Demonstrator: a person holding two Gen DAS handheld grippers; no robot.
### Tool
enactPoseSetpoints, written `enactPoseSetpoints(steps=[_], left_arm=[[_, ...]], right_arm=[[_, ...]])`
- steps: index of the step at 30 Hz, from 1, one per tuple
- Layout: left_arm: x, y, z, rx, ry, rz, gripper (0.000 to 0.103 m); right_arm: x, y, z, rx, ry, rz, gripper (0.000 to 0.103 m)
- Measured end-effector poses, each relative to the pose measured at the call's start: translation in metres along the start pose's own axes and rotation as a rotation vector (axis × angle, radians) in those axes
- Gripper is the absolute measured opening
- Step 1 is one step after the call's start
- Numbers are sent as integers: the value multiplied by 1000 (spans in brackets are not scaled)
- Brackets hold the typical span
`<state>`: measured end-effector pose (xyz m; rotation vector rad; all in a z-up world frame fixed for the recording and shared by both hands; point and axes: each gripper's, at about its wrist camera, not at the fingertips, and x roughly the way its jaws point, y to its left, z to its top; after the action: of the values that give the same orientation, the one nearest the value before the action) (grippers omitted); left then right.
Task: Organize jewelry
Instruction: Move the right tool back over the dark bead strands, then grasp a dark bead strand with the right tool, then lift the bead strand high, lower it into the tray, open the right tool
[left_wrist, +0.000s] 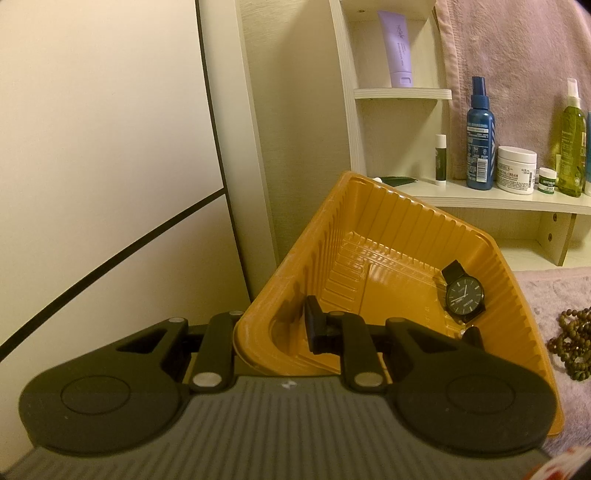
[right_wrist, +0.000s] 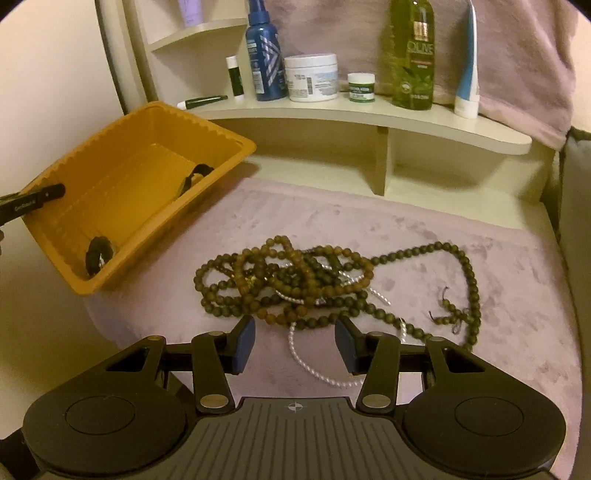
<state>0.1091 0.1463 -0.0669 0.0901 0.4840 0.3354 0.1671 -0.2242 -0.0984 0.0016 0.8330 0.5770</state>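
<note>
Left wrist view close at tray (left_wrist: 373, 236), right overlooking beads (right_wrist: 295, 284) — tray shared

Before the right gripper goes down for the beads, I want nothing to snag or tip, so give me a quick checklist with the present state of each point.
1. Left gripper clamped on the wall of the orange tray: ok, one finger on each side.
2. Tray tilted with its opening toward the beads: ok.
3. Watch inside the tray: ok, lying against the lower wall.
4. Right gripper open, nothing between its fingers: ok.
5. Bead strands separate enough to lift one alone: not ok, brown, dark green and white pearl strands are tangled together.
6. Towel lying flat beneath the pile: ok.
</note>
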Motion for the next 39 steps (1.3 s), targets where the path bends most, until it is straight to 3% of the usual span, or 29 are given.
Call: enactPoseSetpoints(steps=[7, 11, 15, 16, 18, 25, 31, 39], left_arm=[[0, 0, 0, 1, 1, -2, 18], [0, 2, 0, 2, 1, -4, 18], [0, 2, 0, 1, 1, -4, 18], [0, 2, 0, 2, 1, -4, 18], [0, 2, 0, 2, 1, -3, 18], [0, 2, 0, 1, 0, -7, 18], [-1, 2, 0, -2, -2, -11, 18], [-3, 3, 0, -8, -8, -17, 18]], right_arm=[[14, -3, 9, 19, -40, -46, 48], [22, -4, 15, 11, -44, -51, 33], [32, -3, 17, -10, -34, -62, 30], [34, -2, 17, -21, -36, -69, 27], [36, 0, 16, -51, -35, -87, 7], [21, -3, 23, -60, -60, -39, 6], [-19, -5, 55, -37, -192, 18, 6], [-66, -1, 103, -66, -344, 7, 6]])
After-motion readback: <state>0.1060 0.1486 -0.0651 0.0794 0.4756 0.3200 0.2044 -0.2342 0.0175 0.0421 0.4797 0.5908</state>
